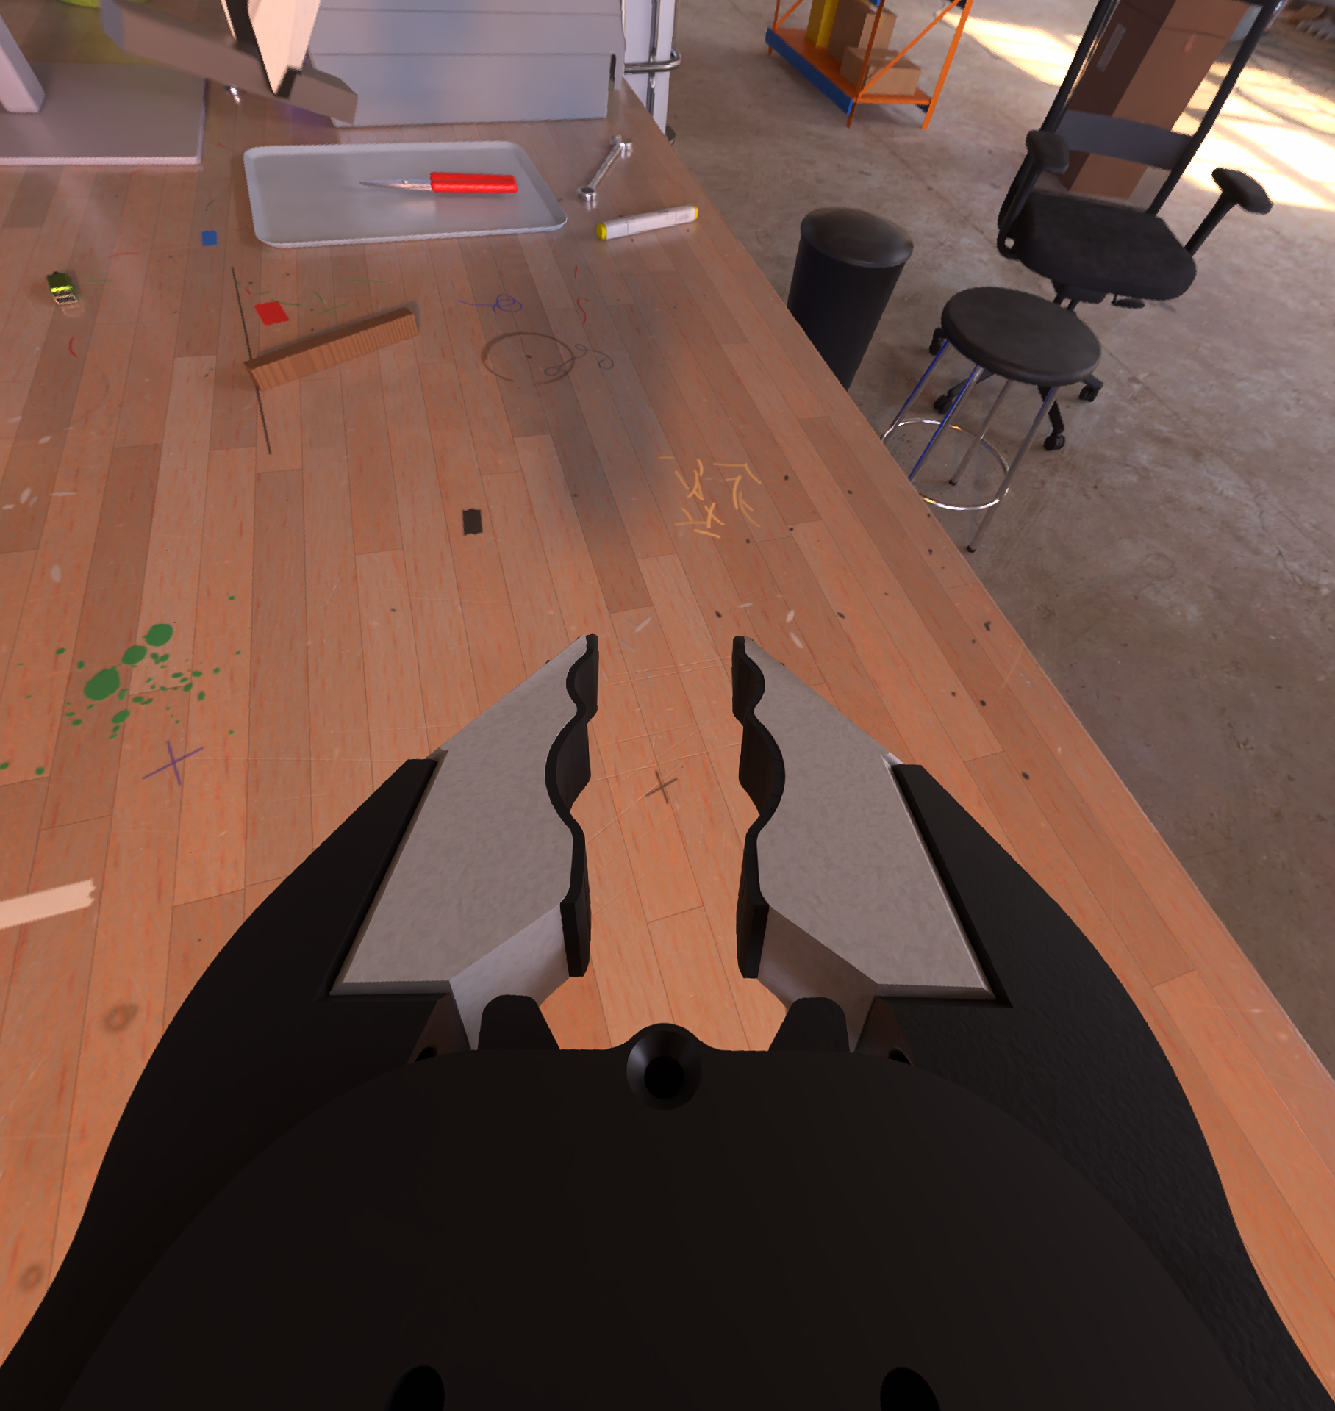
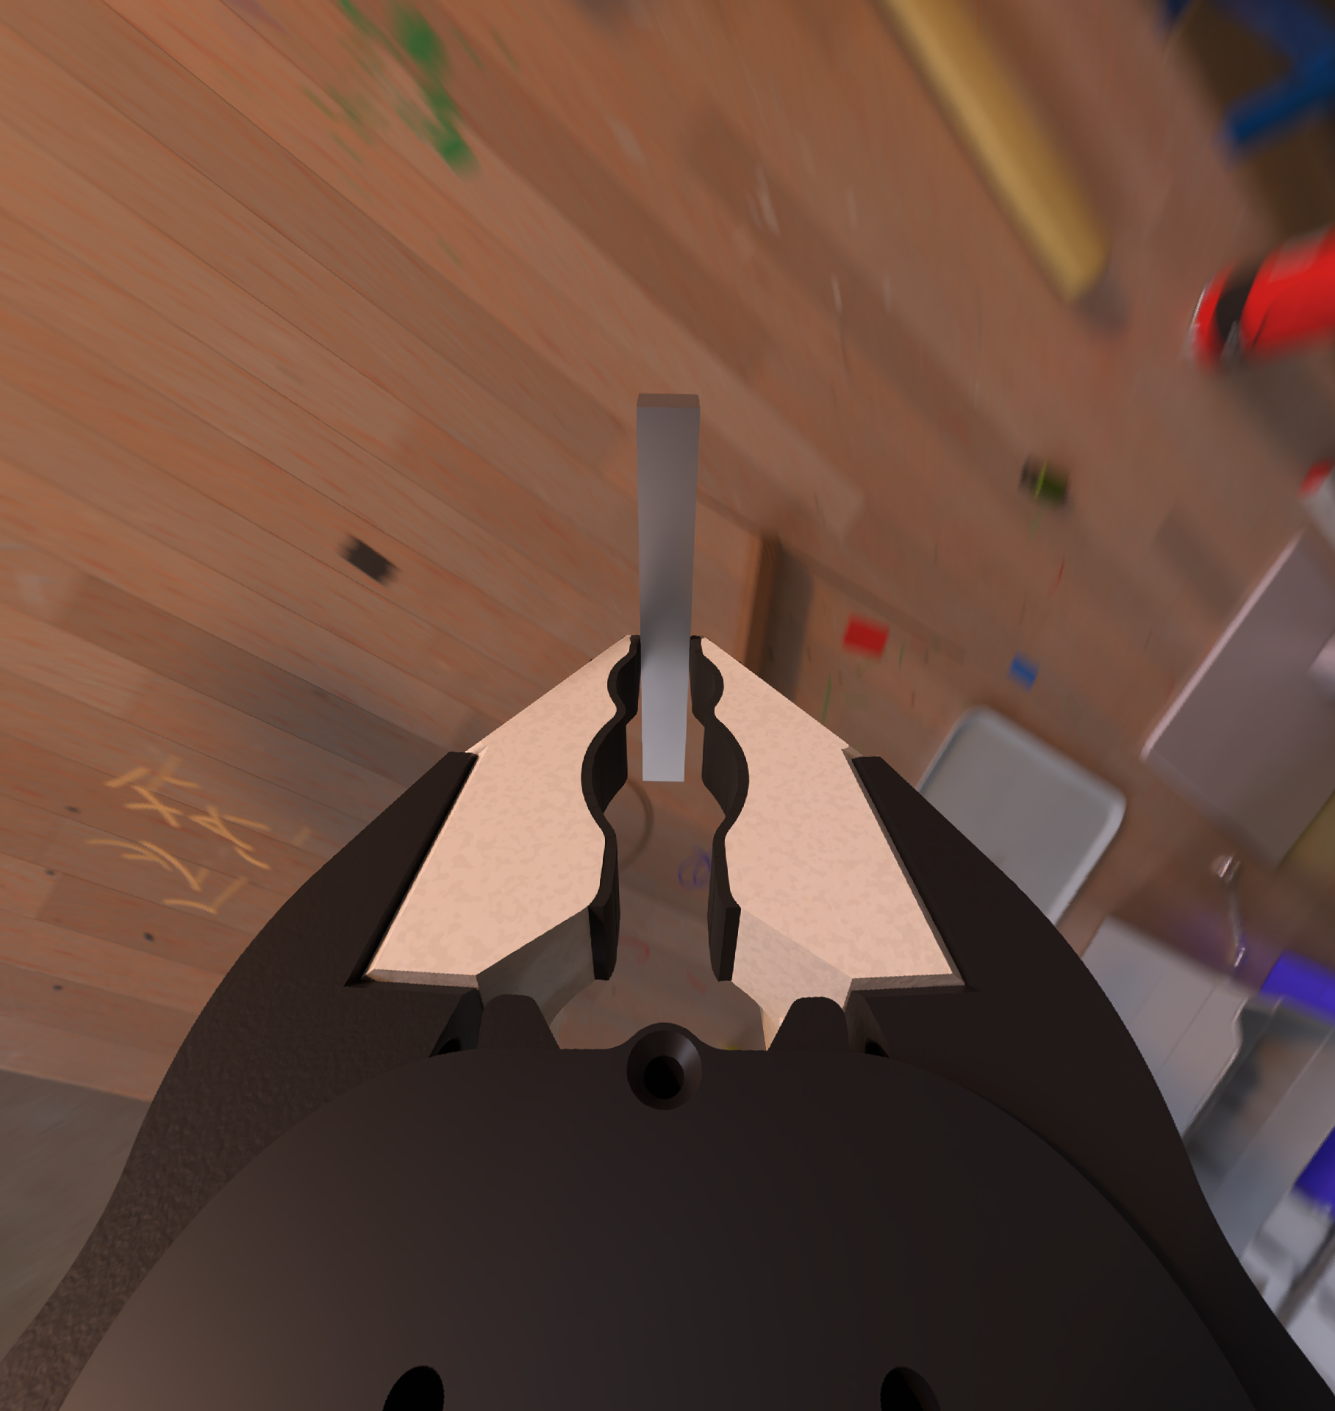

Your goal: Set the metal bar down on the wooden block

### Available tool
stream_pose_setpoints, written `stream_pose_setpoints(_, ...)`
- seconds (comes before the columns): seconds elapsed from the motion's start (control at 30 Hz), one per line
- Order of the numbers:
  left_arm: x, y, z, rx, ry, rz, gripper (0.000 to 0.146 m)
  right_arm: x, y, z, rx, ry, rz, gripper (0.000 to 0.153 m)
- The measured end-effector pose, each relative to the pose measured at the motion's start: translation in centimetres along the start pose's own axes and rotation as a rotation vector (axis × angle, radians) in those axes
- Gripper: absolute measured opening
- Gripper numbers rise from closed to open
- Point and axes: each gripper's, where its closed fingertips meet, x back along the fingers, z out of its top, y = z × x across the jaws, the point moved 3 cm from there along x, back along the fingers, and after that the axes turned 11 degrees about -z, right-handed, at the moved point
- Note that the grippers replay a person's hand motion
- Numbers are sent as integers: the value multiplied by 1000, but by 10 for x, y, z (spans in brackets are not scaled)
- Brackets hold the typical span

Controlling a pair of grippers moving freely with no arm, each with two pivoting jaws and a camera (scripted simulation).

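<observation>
My right gripper point(image 2: 664, 645) is shut on a flat grey metal bar point(image 2: 666, 534), which sticks out forward past the fingertips, above the table. The right wrist view is blurred. The wooden block point(image 2: 733, 588) lies just behind and to the right of the bar in that view. In the left wrist view the wooden block point(image 1: 334, 347) lies flat on the wooden table, far ahead and to the left. My left gripper point(image 1: 664, 649) is open and empty, low over the table, far from the block.
A grey tray point(image 1: 290, 214) holding a red-handled blade point(image 1: 472, 183) sits behind the block, with a wrench point(image 1: 603, 172) and a marker point(image 1: 647, 221) to its right. A thin dark rod point(image 1: 250, 359) lies by the block. The table's right edge point(image 1: 878, 450) borders stools and a chair.
</observation>
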Motion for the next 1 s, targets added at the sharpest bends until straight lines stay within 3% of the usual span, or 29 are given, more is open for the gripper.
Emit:
stream_pose_setpoints(0.17, -3, 1, 1, -10, -25, 8, 34, -79, 45, -69, -166, -309, 65, 12)
stream_pose_setpoints(0.27, -6, 3, 3, -17, -24, -1, 34, -111, 45, -80, -193, -349, 153, 12)
stream_pose_setpoints(0.4, -10, 6, 6, -18, -10, -25, 33, -140, 38, -88, -90, -434, 175, 12)
stream_pose_setpoints(0.67, -10, 8, 7, -31, -15, -14, 31, -167, 29, -86, -27, -446, 218, 12)
stream_pose_setpoints(1.0, -6, 9, 10, -32, 10, -19, 30, -172, 26, -87, -55, -429, 238, 12)
